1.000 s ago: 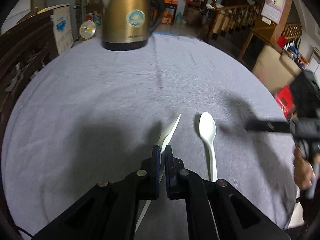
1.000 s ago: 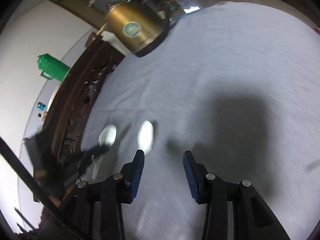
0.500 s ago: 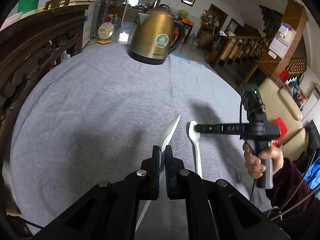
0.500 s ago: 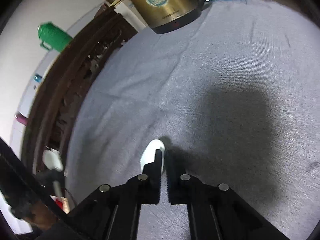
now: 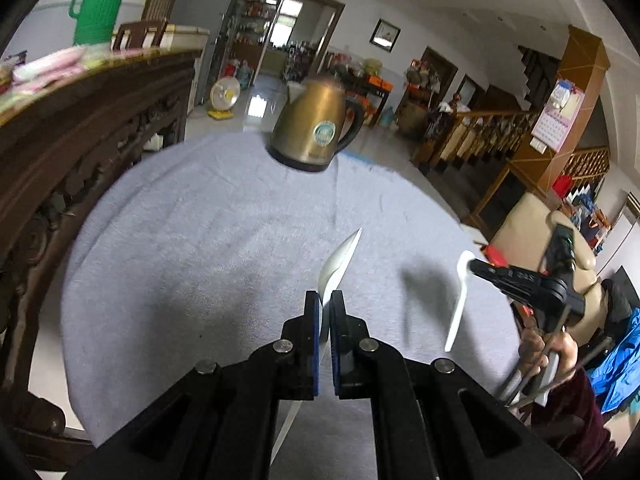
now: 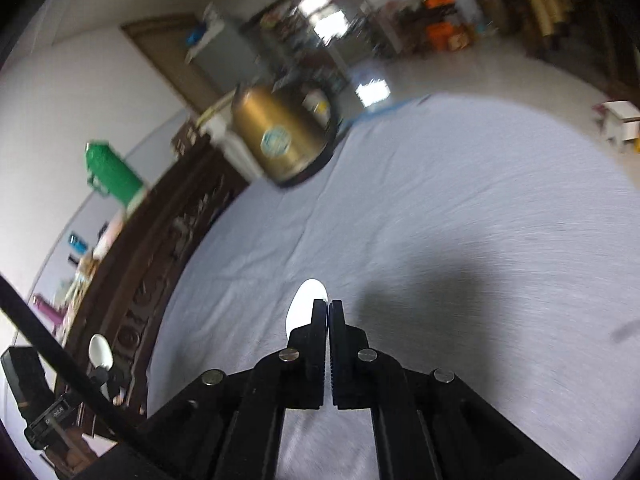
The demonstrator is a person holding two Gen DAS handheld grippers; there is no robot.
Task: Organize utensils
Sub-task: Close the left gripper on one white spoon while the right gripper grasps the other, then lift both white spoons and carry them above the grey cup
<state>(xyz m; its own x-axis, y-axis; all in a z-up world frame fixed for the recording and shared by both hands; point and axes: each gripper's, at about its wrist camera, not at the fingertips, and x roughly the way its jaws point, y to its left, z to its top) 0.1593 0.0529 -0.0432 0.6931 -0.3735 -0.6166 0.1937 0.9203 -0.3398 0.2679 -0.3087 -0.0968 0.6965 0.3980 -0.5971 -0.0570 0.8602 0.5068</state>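
My left gripper (image 5: 325, 300) is shut on a white spoon (image 5: 340, 260), which I see edge-on with its bowl sticking up past the fingertips. It hangs above the grey cloth of the round table (image 5: 200, 248). At the right, my right gripper (image 5: 470, 266) is shut on a second white spoon (image 5: 460, 304), whose handle hangs down clear of the cloth. In the right wrist view the right gripper (image 6: 328, 308) has its jaws together and that spoon's bowl (image 6: 306, 308) shows just left of them. The left gripper (image 6: 98, 376) with its spoon (image 6: 100, 350) is at the lower left.
A gold electric kettle (image 5: 316, 136) stands at the table's far edge. A dark carved wooden sideboard (image 5: 80, 120) runs along the left, with a green jug (image 5: 98, 0) on top. A person's hand (image 5: 552, 356) holds the right gripper's handle. A beige chair (image 5: 528, 224) stands to the right.
The right gripper closed on the second spoon that lay on the cloth and lifted it. The left gripper rose and drew back with its spoon, so the table looks farther away.
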